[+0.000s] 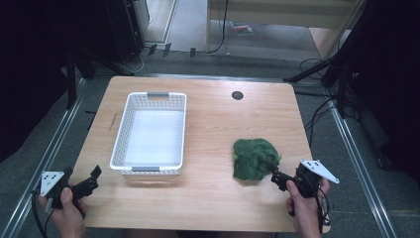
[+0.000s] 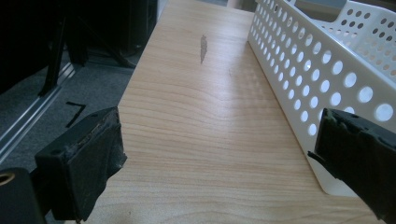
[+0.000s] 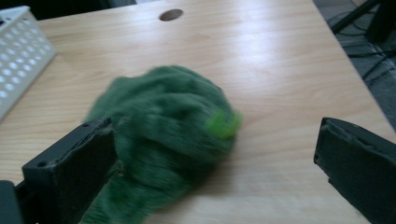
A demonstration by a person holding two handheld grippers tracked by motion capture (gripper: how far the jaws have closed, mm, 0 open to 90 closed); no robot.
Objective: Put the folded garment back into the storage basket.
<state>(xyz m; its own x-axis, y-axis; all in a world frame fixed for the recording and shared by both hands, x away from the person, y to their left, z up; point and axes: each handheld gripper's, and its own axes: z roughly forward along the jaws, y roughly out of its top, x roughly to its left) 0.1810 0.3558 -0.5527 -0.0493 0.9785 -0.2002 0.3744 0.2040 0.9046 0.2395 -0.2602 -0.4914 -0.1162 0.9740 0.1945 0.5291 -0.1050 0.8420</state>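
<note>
A crumpled green cloth [image 1: 255,158] is seen on the wooden table [image 1: 213,124], right of the white perforated basket [image 1: 150,135], with the right gripper [image 1: 275,177] spread at its near edge and the left gripper [image 1: 91,179] spread, empty, by the basket's near left corner.

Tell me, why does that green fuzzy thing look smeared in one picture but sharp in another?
In the right gripper view the green cloth is blurred, likely from camera motion; in the high view it looks crisp. In the left gripper view the white basket and table are in focus, with soft glare on the wood.
</note>
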